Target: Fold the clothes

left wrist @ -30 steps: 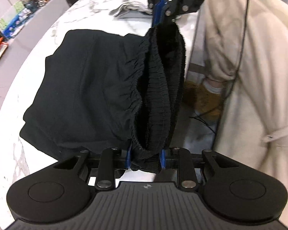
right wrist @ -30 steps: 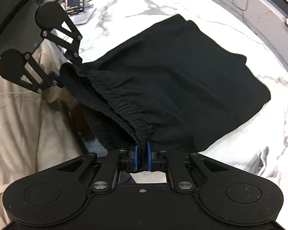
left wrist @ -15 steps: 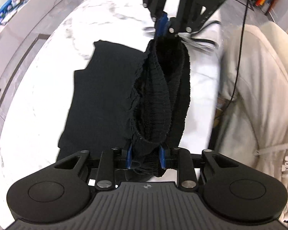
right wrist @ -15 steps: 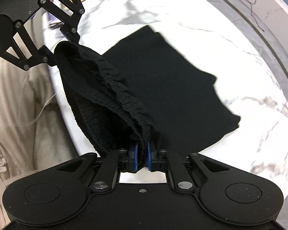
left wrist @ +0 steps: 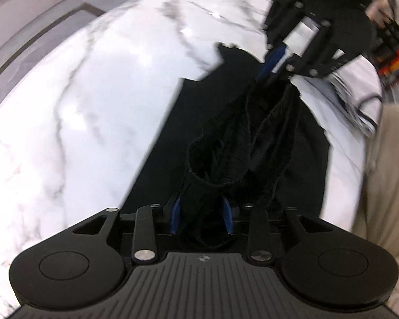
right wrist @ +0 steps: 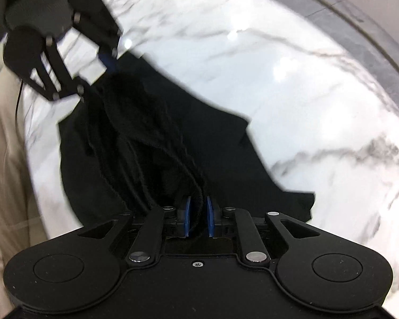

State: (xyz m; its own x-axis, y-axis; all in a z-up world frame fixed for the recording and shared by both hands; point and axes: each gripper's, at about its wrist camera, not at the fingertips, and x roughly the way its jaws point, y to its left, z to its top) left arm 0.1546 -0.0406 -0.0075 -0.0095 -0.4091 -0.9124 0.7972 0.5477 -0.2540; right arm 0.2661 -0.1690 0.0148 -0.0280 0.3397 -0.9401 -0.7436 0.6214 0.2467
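Observation:
Black shorts (left wrist: 199, 122) with an elastic waistband hang between my two grippers above the white marble table (left wrist: 79, 106). My left gripper (left wrist: 200, 216) is shut on one end of the waistband. My right gripper (right wrist: 198, 219) is shut on the other end; it also shows in the left wrist view (left wrist: 275, 62). The left gripper shows in the right wrist view (right wrist: 103, 66). The waistband (right wrist: 146, 143) sags between them, and the legs (right wrist: 239, 159) trail down onto the marble.
A folded white garment with dark stripes (left wrist: 353, 106) lies on the table's right side. The person's beige clothing (left wrist: 385, 172) is beside the table edge, and also shows in the right wrist view (right wrist: 5, 146). Grey floor (right wrist: 372, 13) lies beyond the table.
Both grippers have risen and lifted the waistband higher. The shorts have moved across the table and now hang more steeply. The view is blurred by motion.

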